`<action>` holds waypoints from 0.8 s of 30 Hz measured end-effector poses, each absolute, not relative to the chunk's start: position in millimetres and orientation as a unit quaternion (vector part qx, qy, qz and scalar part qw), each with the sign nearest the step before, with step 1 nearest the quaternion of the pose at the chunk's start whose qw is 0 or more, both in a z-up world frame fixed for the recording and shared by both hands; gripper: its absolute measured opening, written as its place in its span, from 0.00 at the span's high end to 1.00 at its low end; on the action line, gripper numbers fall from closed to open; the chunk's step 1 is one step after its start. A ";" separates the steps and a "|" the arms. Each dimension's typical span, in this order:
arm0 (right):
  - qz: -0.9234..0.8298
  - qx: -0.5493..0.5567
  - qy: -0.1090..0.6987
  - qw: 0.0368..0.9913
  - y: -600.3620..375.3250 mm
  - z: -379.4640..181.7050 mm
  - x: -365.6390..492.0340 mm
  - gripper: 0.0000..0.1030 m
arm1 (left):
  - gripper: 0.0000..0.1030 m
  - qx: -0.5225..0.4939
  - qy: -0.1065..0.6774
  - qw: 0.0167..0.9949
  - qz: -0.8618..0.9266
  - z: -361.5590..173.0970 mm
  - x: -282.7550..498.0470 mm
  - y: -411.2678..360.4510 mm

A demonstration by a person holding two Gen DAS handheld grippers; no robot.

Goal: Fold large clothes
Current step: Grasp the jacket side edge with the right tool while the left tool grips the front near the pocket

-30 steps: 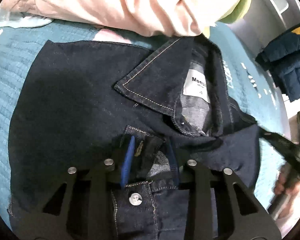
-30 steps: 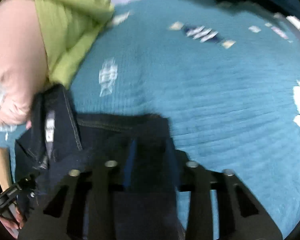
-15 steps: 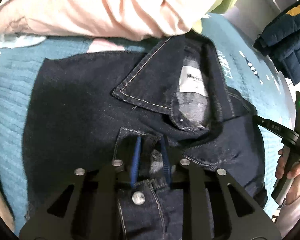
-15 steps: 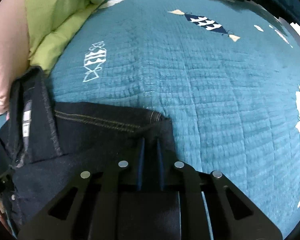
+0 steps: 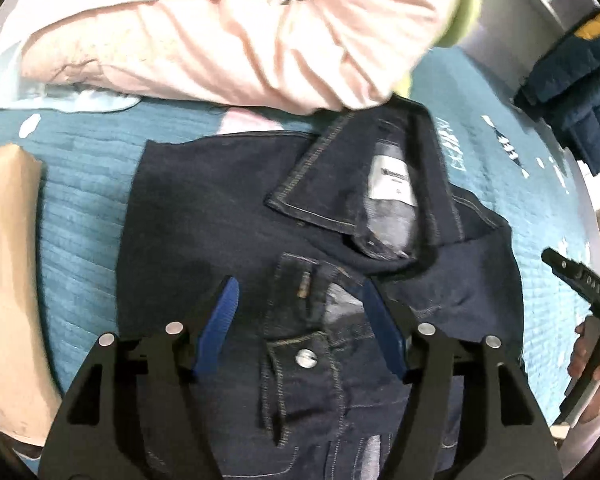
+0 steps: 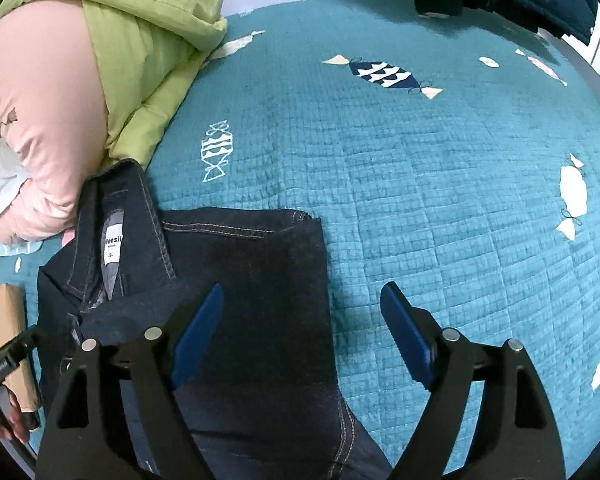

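A dark denim jacket (image 5: 204, 216) lies folded on the teal quilt (image 6: 420, 184), collar and white label (image 5: 394, 184) facing up. My left gripper (image 5: 300, 312) hovers over the jacket's front placket and its metal button (image 5: 307, 358). Its jaws are opening, and the blue pads (image 5: 220, 320) stand apart from the cloth below. In the right wrist view the jacket (image 6: 252, 264) shows its right folded edge. My right gripper (image 6: 300, 324) hangs above that edge with its jaws opening and nothing pressed between the pads (image 6: 404, 332).
A pink garment (image 5: 228, 36) and a green one (image 6: 140, 40) are heaped behind the jacket. A navy padded coat (image 5: 572, 92) lies at the far right. A brown cardboard piece (image 5: 8, 280) sits left of the jacket. A hand (image 5: 592, 356) holds the other gripper.
Both grippers were shut on denim folds; now both have let go, opened wide and lifted away. The jacket stays flat on the quilt.
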State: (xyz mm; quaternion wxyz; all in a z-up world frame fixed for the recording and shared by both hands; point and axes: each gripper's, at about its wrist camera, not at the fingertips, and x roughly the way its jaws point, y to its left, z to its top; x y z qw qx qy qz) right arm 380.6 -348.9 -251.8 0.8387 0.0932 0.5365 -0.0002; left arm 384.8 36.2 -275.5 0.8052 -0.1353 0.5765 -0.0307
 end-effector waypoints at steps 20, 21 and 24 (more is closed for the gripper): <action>-0.034 0.154 0.570 0.806 -355.9 -311.7 446.1 0.25 | 0.36 -0.178 0.609 0.773 0.006 -318.2 475.0 113.1; -0.024 0.161 0.569 0.806 -355.0 -314.4 448.3 0.25 | 0.36 -0.177 0.606 0.776 0.004 -319.3 476.6 112.6; -0.004 0.164 0.583 0.796 -346.7 -330.6 457.8 0.26 | 0.32 -0.164 0.601 0.782 -0.009 -325.3 479.8 106.7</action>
